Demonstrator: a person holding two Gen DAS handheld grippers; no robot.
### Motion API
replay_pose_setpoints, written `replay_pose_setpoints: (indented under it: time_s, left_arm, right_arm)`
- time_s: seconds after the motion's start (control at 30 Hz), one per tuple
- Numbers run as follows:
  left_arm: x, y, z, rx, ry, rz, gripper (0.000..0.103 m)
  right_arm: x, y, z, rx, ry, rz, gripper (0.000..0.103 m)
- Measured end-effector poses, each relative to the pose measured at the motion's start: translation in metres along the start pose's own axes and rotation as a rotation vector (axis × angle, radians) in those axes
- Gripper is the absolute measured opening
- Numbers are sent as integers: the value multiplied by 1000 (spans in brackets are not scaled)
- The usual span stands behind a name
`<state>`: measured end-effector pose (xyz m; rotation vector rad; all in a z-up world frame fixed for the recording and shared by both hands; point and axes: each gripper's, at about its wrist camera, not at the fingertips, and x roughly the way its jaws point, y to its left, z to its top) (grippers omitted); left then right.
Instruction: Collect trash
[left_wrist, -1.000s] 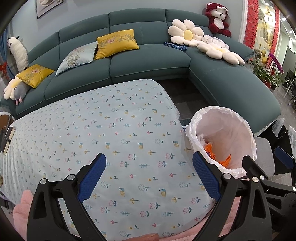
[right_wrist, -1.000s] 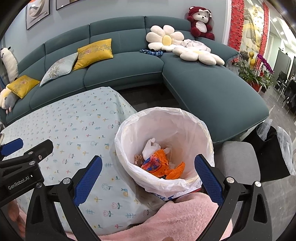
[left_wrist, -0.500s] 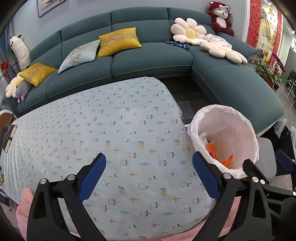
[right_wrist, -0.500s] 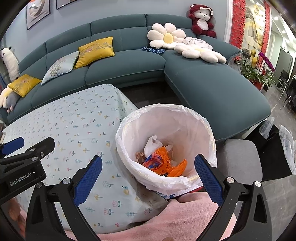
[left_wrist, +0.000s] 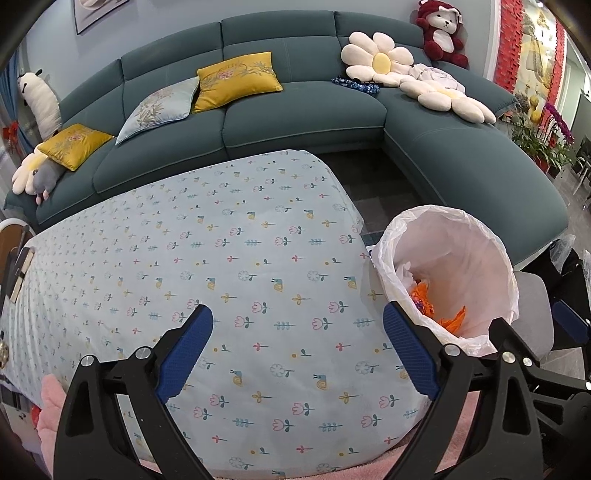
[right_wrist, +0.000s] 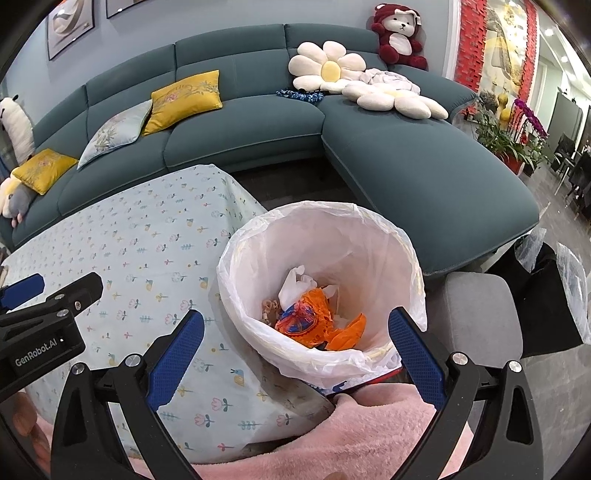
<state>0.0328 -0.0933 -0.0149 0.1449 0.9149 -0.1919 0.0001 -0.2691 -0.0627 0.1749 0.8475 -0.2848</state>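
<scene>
Left gripper (left_wrist: 297, 350): jaws spread wide, nothing between the blue pads, hovering over the flowered tablecloth (left_wrist: 207, 266).
Right gripper (right_wrist: 293, 354): also spread wide and carrying nothing, poised over the near rim of the bin.
Bin (right_wrist: 402, 243): white liner folded over the rim, standing just beside the table's right corner, close against the cloth.
Trash (right_wrist: 314, 321): already inside, at the bottom of the liner; crumpled orange wrappers, a white tissue and a small brownish scrap I can't identify.
Table: no litter visible on the cloth in either wrist view; its far left edge is partly cut off.
Progress: by the look of it, the collecting is done or nearly so.
Step in hand: likely a final check, then perhaps gathering the liner.
Doing it well: sweep both cameras along the cloth's left edge first. If the bag gets lifted, pinch the folded liner at 2 opposite points of the rim, pads flat on the film, and pull up evenly so it doesn't tear or tip.
Risk: thin plastic slipping from the pads.
</scene>
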Motion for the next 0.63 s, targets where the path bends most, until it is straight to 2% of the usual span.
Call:
replay_pose_setpoints:
  time_s: [0.63]
  left_arm:
    - [9,2,-4,-26,37,-14,89]
  right_arm:
    - [2,-2,1,-4,8,-6,96]
